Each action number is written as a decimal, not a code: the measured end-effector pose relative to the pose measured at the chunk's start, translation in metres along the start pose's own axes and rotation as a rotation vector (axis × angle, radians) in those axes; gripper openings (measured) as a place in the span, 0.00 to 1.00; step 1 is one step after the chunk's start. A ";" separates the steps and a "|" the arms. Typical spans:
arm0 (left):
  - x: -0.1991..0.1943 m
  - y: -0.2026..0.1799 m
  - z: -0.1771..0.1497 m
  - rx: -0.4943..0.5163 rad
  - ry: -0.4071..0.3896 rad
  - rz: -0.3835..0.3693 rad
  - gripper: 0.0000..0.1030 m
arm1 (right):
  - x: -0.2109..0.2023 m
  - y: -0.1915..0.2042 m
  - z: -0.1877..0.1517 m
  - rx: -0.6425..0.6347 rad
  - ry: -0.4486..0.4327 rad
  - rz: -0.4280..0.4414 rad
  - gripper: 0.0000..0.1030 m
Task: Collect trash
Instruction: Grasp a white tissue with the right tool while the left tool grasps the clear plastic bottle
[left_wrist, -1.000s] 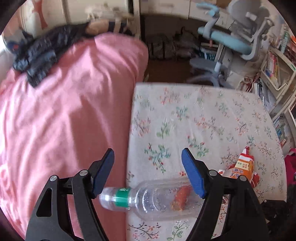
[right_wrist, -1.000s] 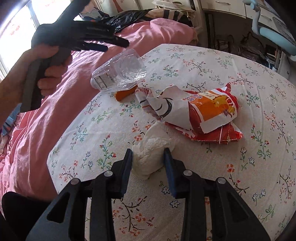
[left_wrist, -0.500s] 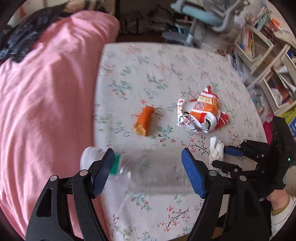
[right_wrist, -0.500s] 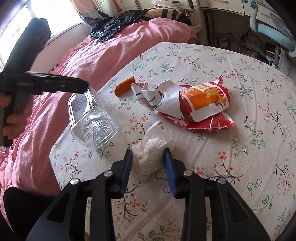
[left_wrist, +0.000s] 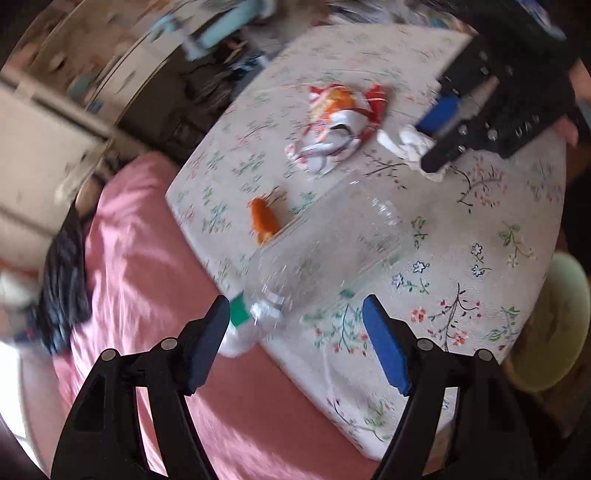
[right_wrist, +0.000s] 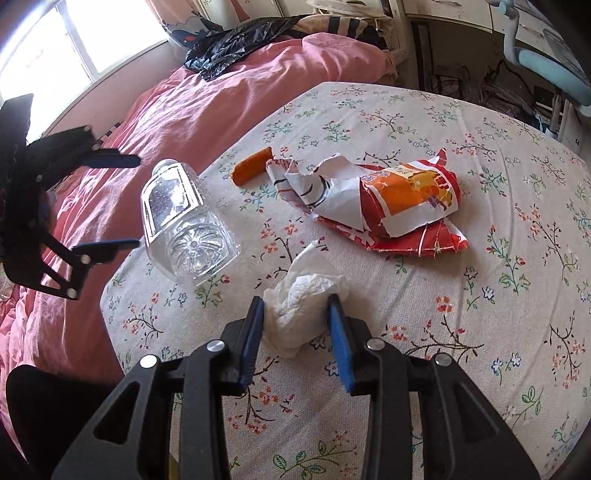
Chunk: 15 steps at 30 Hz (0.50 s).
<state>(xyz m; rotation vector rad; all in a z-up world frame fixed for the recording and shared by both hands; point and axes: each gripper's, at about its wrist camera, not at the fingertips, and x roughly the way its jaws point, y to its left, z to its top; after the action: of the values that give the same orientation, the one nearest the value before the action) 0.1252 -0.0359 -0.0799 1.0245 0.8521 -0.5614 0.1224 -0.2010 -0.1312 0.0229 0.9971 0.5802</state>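
A clear plastic bottle (left_wrist: 325, 258) with a green neck band lies between the pads of my left gripper (left_wrist: 295, 332), neck toward the left pad; the jaws stand wide and whether the pads grip it is unclear. The bottle also shows in the right wrist view (right_wrist: 184, 229), with my left gripper (right_wrist: 110, 206) behind it. My right gripper (right_wrist: 295, 332) is shut on a crumpled white tissue (right_wrist: 299, 306), seen also in the left wrist view (left_wrist: 406, 144). An orange-red snack wrapper (right_wrist: 391, 199) and an orange food stick (right_wrist: 253, 170) lie on the floral table (right_wrist: 480, 332).
A pink quilt (right_wrist: 184, 110) covers the bed beside the table, with a black bag (right_wrist: 236, 48) on it. A pale green round bin (left_wrist: 554, 325) stands beyond the table's edge. An office chair (right_wrist: 546, 55) stands at the back.
My left gripper has swung with the bottle from over the bed toward the table's near corner and turned. The view is blurred by motion. My right gripper has held the tissue in place.
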 end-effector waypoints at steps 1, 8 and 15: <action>0.005 -0.002 0.007 0.047 0.003 -0.020 0.70 | 0.000 0.000 -0.001 -0.003 0.000 -0.001 0.34; 0.045 0.018 0.052 0.019 0.157 -0.120 0.70 | 0.001 -0.003 0.001 0.002 0.003 0.024 0.35; 0.055 0.055 0.066 -0.282 0.215 -0.337 0.70 | 0.000 -0.005 0.001 0.000 0.005 0.038 0.35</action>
<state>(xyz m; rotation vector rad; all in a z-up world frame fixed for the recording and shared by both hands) 0.2202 -0.0736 -0.0810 0.6935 1.2705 -0.5993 0.1256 -0.2050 -0.1325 0.0401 1.0028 0.6154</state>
